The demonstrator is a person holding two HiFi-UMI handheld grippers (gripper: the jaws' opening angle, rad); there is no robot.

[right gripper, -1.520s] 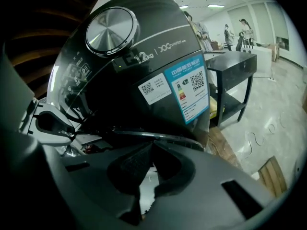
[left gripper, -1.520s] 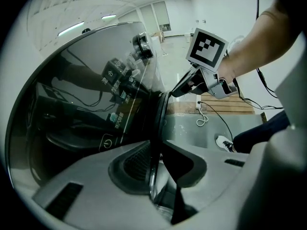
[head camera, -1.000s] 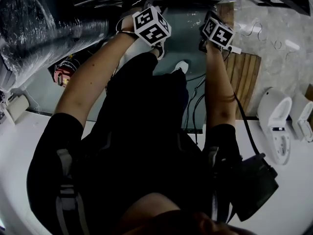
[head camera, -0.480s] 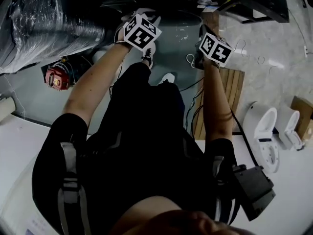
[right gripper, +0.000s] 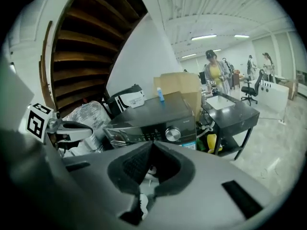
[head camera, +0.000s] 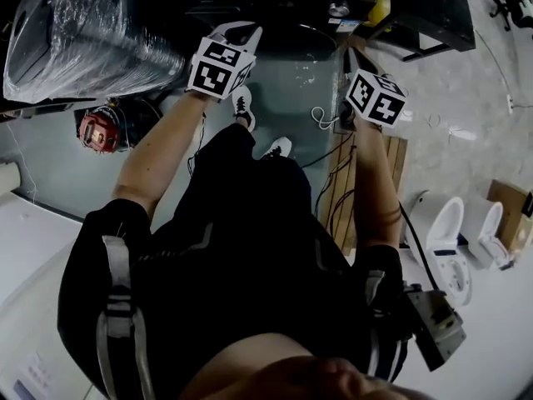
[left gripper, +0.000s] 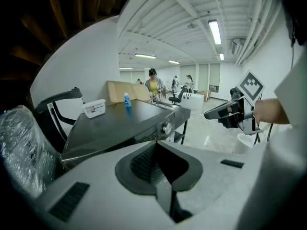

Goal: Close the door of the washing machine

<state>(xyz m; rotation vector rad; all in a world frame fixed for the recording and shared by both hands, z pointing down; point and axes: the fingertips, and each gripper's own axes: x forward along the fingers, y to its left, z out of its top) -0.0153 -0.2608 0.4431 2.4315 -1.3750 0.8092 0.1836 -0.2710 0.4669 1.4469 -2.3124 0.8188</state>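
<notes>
Left gripper (left gripper: 156,143): jaws have just closed, with nothing between them. Right gripper (right gripper: 152,143): jaws together, empty. I find the washing machine (right gripper: 153,113) ahead, beyond both tips; its door is not visible. The white tub (left gripper: 94,108) on top carries a label I cannot read.

My head view is murky up top with glare off the plastic wrap (head camera: 83,32), while both gripper views get bright ceiling strip lights (left gripper: 214,31), heavy fisheye bending and black corners.

dark grey washing machine (right gripper: 148,111), blue bottle (right gripper: 160,95), black-and-white marker cubes (head camera: 220,67).
</notes>
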